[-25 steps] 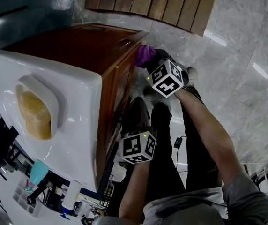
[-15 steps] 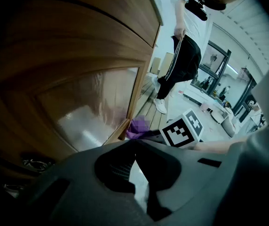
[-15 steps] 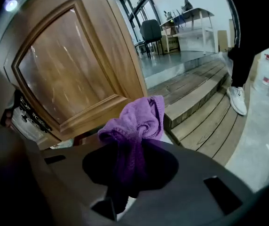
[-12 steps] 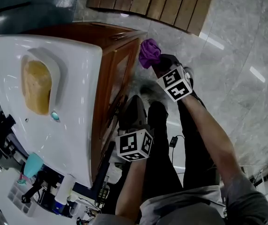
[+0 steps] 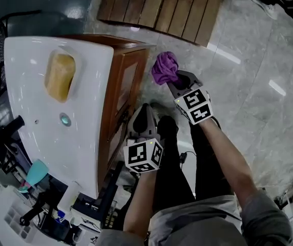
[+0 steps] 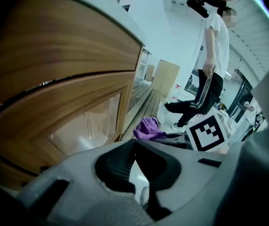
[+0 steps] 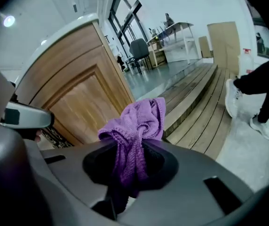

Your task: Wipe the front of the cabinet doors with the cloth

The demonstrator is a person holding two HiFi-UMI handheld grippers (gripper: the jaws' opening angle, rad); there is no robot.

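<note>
The wooden cabinet door (image 5: 127,84) stands under a white sink top. My right gripper (image 5: 172,79) is shut on a bunched purple cloth (image 5: 164,67), held just off the door's far corner; I cannot tell whether it touches the wood. In the right gripper view the cloth (image 7: 138,124) hangs out of the shut right gripper (image 7: 127,171), with the door (image 7: 80,108) to the left. My left gripper (image 5: 142,116) hangs low beside the door front, its jaws together and empty. The left gripper view shows the door panel (image 6: 80,124), the cloth (image 6: 147,127) and the left gripper (image 6: 135,175).
The white sink top (image 5: 92,111) carries a yellow sponge (image 5: 59,76). Wooden decking (image 5: 169,6) lies beyond the cabinet on a marble floor. Bottles and clutter (image 5: 39,199) sit at lower left. A person (image 6: 212,74) stands further off. My own legs are below the grippers.
The right gripper has drawn the cloth a little off the door's top corner, towards the right. The head view has swung, so the cabinet looks more upright. The left gripper has barely moved.
</note>
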